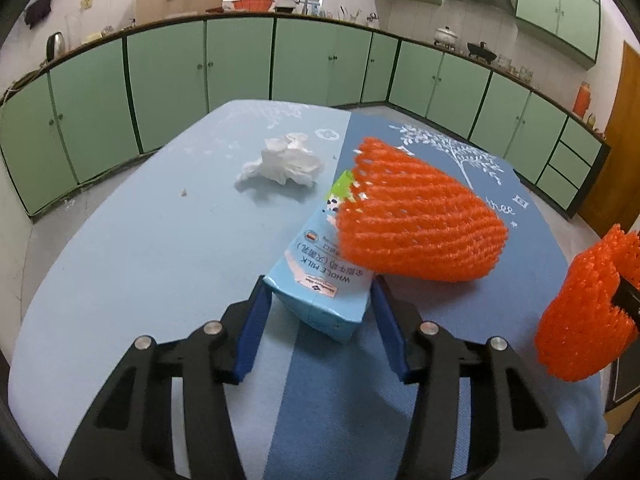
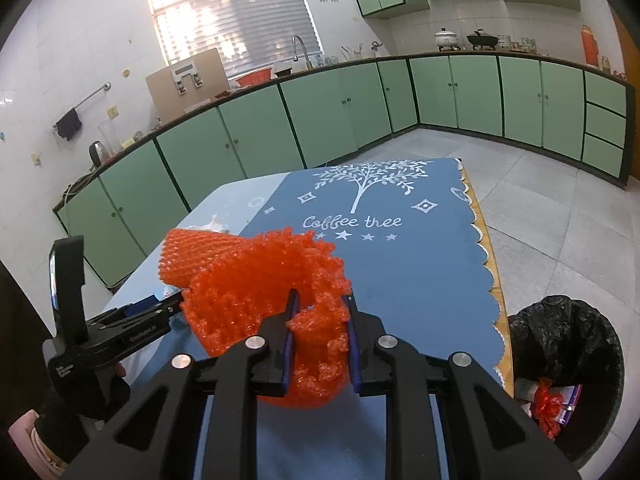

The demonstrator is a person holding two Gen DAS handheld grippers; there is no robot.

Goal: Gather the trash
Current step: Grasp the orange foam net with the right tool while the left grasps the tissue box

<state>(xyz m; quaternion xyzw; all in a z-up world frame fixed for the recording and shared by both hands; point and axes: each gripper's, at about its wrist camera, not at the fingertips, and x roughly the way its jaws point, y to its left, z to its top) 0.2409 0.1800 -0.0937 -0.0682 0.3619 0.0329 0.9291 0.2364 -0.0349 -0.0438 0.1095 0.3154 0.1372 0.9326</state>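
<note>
A light blue milk carton [image 1: 320,280] lies on the table between the fingers of my left gripper [image 1: 318,296], which looks open around its near end. An orange foam net sleeve [image 1: 420,216] rests over the carton's far end. A crumpled white tissue [image 1: 286,160] lies further back. My right gripper [image 2: 320,312] is shut on a second orange foam net [image 2: 316,344], held above the table; it also shows in the left wrist view [image 1: 584,312]. The left gripper shows at the left of the right wrist view [image 2: 160,312].
A bin with a black bag [image 2: 568,344] stands on the floor right of the table and holds some trash. The blue tablecloth [image 2: 400,272] covers the table. Green kitchen cabinets [image 1: 240,64] line the walls behind.
</note>
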